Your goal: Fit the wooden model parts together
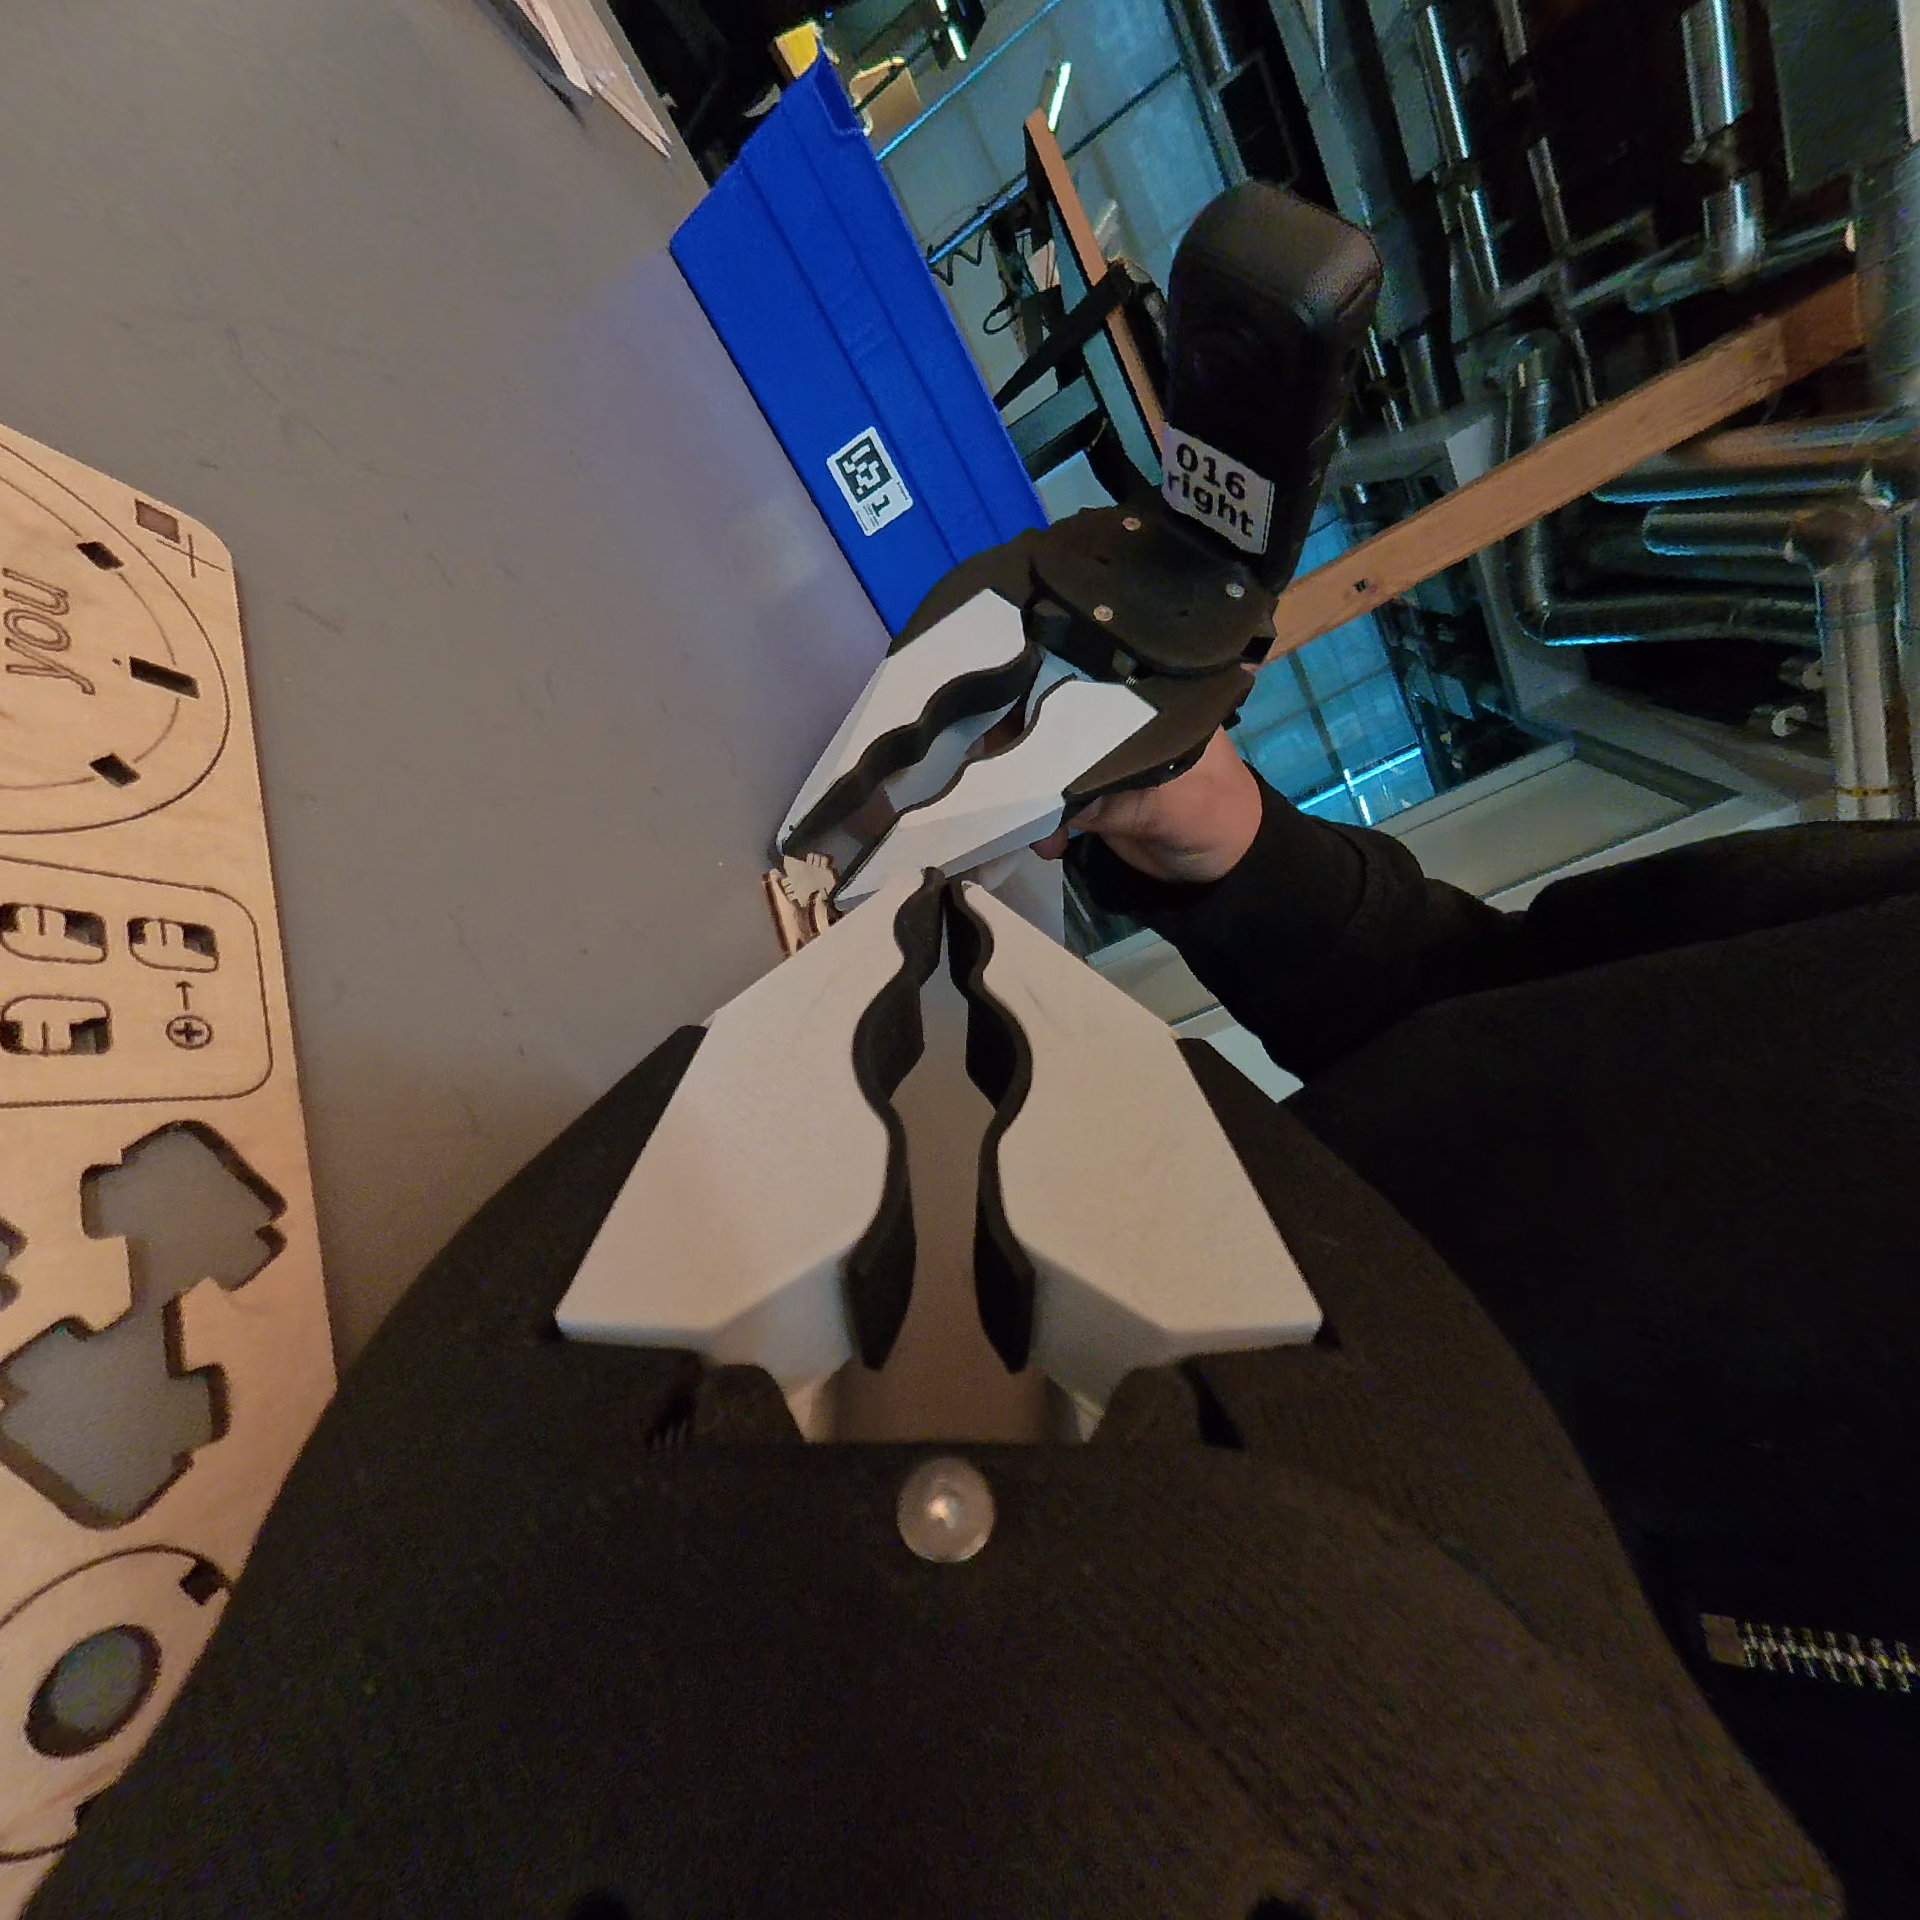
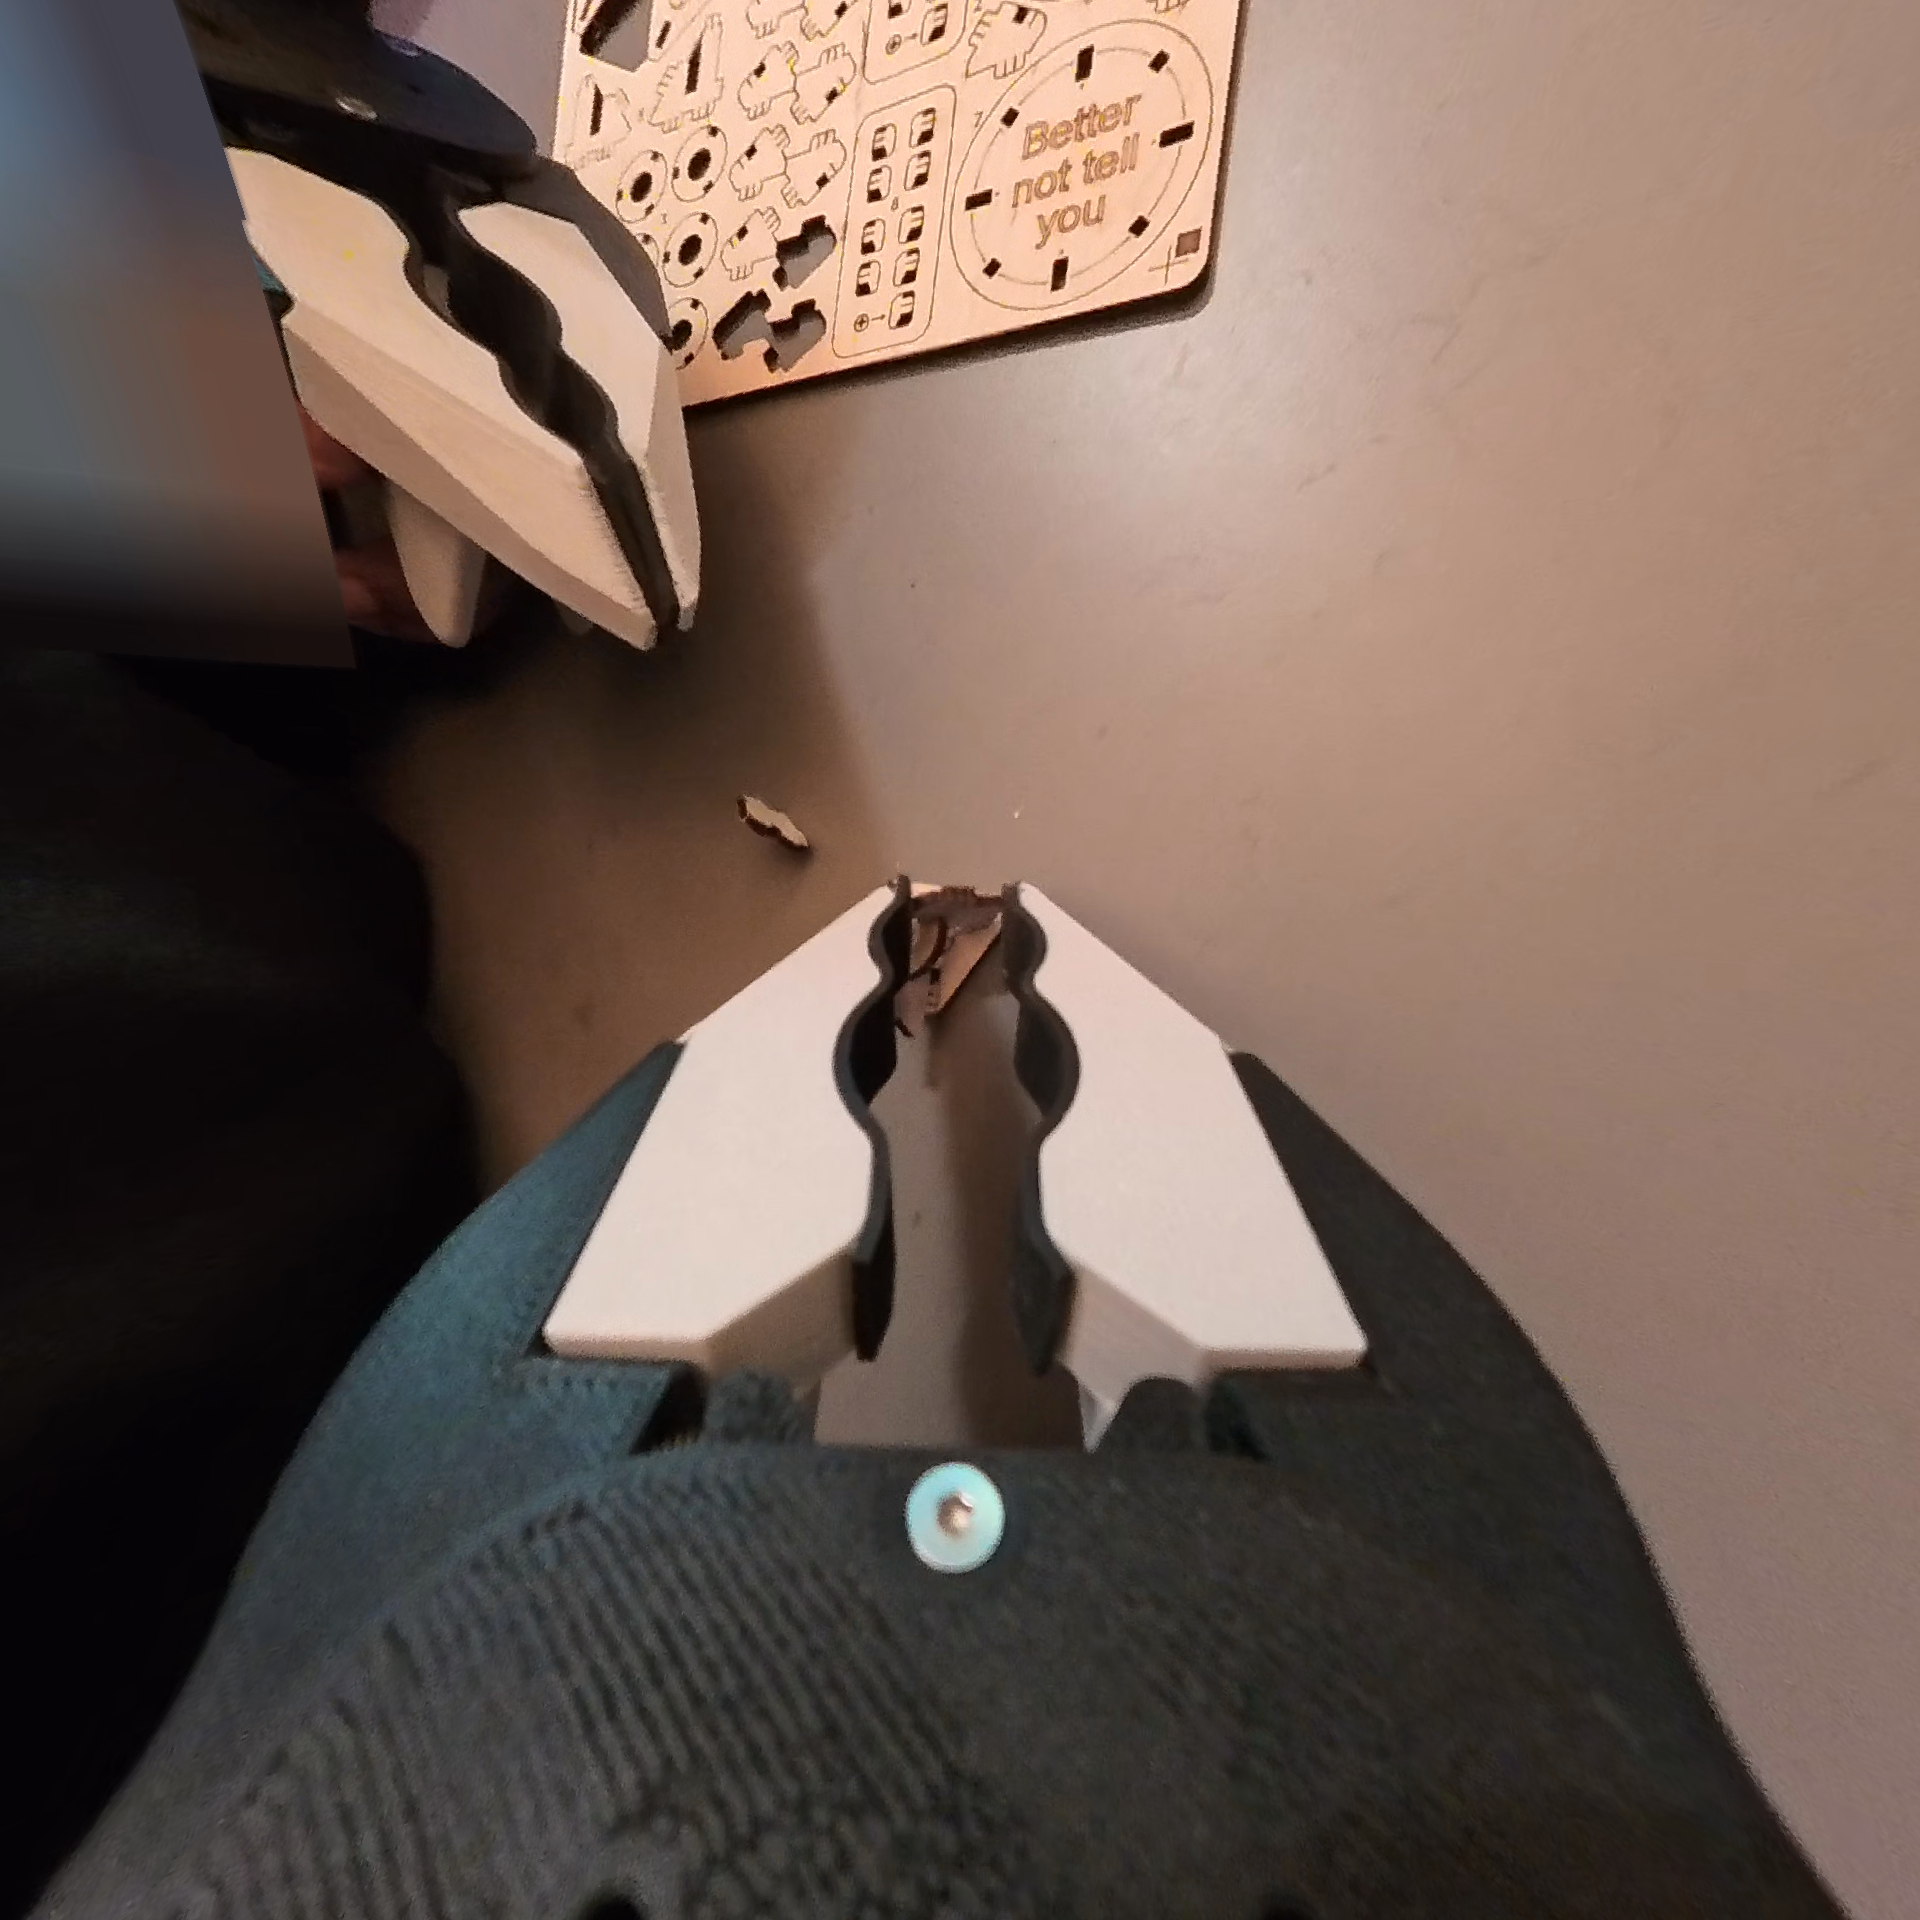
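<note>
My right gripper is shut on a small cluster of laser-cut wooden pieces, which sits between its pads just above the grey table. In the left wrist view the right gripper points down at the table with the wooden pieces at its tips. My left gripper is shut, with nothing showing between its pads, and its tips are close beside the right gripper's. It also shows in the right wrist view, raised at the upper left. A loose small wooden piece lies on the table between the two grippers.
A laser-cut plywood sheet with several punched-out shapes lies flat on the table; it also shows in the left wrist view. A blue bin stands at the table's far edge. A person's hand and black sleeve hold the right gripper. One gripper's finger ends stand about 7 centimeters off the other's.
</note>
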Demonstrator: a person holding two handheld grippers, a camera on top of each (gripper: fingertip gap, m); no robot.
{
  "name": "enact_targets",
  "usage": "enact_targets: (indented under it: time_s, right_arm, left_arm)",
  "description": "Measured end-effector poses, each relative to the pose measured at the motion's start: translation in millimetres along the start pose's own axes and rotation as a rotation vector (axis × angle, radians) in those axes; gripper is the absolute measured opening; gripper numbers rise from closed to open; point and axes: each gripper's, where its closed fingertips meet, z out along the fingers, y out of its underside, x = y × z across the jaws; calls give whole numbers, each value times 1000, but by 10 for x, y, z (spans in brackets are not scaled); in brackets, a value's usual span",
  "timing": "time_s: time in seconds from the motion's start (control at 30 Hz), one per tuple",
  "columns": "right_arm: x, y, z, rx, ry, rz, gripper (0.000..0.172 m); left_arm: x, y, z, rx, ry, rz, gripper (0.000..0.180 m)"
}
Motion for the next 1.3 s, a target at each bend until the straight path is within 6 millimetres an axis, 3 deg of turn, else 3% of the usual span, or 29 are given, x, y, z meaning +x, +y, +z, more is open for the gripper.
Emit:
enact_targets:
  time_s: [1.0, 1.17, 1.3]
  right_arm:
    - [-27, 8, 6, 8, -86, -3, 15]
    - [-202, -262, -243, 244, -184, 40, 15]
    - [-253, -325, -375, 385, -173, -41, 14]
  left_arm:
    - [17, 34, 21, -15, -7, 34, 0]
    - [55, 54, 46, -22, -12, 90, 1]
    - [119, 45, 62, -9, -15, 166, 3]
